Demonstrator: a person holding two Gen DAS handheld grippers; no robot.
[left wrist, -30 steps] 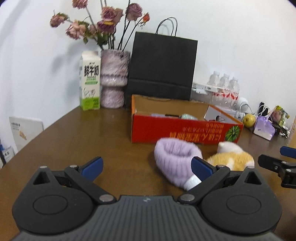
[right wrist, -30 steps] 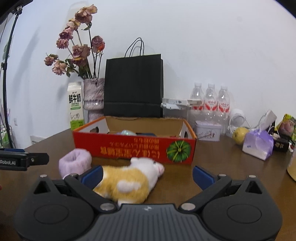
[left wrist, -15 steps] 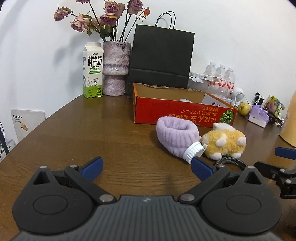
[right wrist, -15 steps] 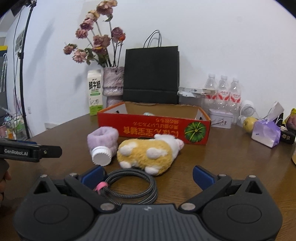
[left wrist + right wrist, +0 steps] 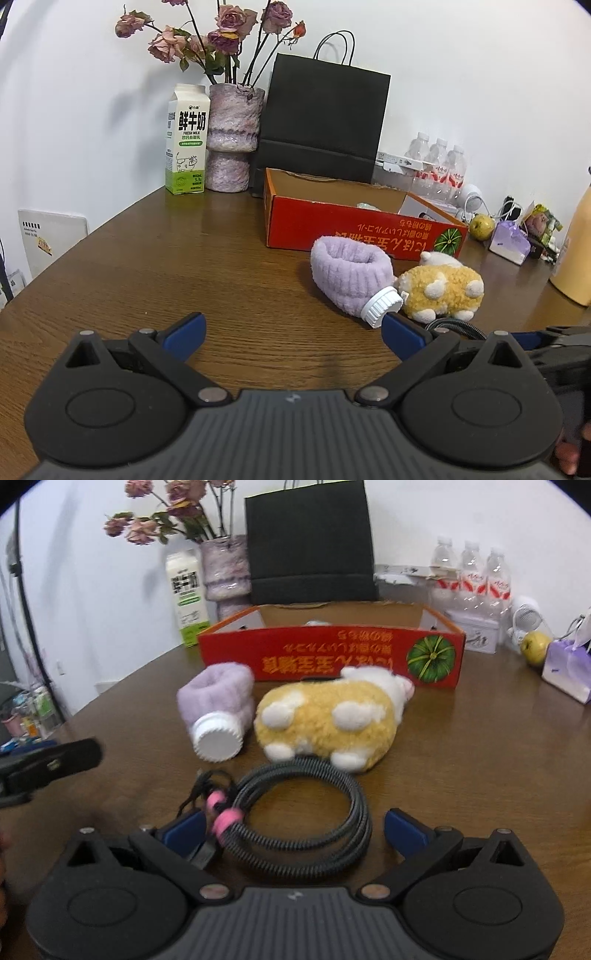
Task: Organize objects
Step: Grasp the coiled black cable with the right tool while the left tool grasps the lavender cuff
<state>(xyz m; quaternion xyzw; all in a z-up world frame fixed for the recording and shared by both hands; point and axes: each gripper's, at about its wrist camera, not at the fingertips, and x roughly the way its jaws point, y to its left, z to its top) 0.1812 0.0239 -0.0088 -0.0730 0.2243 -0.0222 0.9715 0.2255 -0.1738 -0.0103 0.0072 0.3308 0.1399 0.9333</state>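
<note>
Where the brown table (image 5: 155, 258) meets the red box (image 5: 328, 653): one plush toy (image 5: 328, 720), one bottle (image 5: 218, 734) in a purple sleeve, one coiled cable (image 5: 306, 812) nearest. Right gripper (image 5: 293, 829), jaws apart, either side of the cable. Left gripper (image 5: 291, 330), jaws apart, holding nothing, over bare wood.

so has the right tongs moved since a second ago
Yes. The right tongs have backed away from the red box and tipped down: the plush sits farther off, and a coiled cable now lies between the open fingers.
</note>
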